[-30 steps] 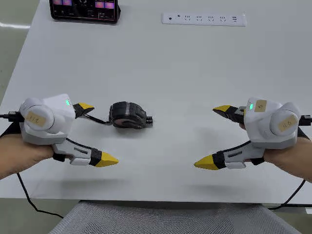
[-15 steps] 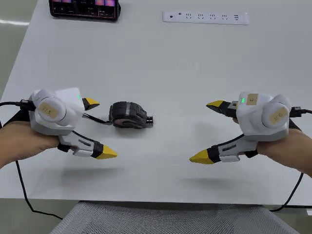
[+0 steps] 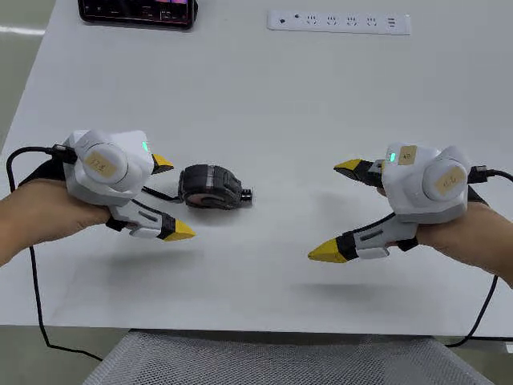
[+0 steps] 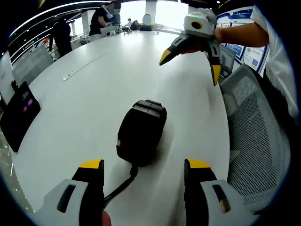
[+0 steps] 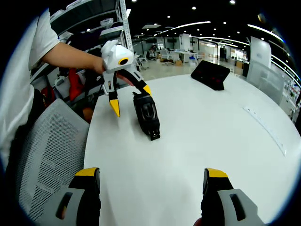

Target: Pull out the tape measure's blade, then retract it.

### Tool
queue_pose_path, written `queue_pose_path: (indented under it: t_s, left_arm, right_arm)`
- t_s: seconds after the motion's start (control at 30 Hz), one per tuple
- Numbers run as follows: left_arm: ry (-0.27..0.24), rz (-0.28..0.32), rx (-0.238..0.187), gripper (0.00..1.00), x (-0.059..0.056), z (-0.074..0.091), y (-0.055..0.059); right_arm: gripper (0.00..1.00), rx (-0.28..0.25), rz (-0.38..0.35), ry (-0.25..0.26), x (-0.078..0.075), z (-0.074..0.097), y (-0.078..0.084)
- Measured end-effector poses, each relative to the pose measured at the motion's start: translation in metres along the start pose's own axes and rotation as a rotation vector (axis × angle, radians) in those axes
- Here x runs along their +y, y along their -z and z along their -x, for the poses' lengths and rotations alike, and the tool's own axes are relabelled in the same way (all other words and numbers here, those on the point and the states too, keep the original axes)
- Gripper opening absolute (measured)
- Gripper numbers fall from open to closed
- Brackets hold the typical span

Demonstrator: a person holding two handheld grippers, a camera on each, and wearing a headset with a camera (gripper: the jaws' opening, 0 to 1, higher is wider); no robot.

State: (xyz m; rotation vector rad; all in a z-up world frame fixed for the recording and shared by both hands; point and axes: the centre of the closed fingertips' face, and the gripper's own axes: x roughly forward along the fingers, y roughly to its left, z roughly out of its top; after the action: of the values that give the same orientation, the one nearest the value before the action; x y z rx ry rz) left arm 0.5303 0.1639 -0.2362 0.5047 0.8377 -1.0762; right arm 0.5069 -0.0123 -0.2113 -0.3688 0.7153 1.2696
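Nothing is done yet: the tape measure (image 3: 212,188) lies left of centre in the head view, blade in. Your left gripper (image 3: 172,198) is spread wide just beside it, and your right gripper (image 3: 333,209), also spread, is well apart at right. Pulling and retracting both remain.

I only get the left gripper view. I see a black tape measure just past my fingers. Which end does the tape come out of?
Observer: The far end. In the right gripper view a small hook pokes out of the tape measure, toward the right gripper.
Operator: Is any tape out yet?
Observer: No. The head view shows just that hook, with no blade along the table.
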Motion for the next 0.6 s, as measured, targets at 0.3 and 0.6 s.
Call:
queue_pose_path:
  t_s: [0.3,0.6]
  left_arm:
    - [0.01,-0.021,0.027,0.5,0.007,-0.009,-0.005]
    - [0.021,-0.047,0.038,0.39,0.008,-0.017,-0.01]
  right_arm:
    - [0.89,-0.003,-0.004,-0.006,-0.003,-0.003,-0.001]
    - [0.89,-0.006,-0.008,-0.008,-0.006,-0.004,0.0]
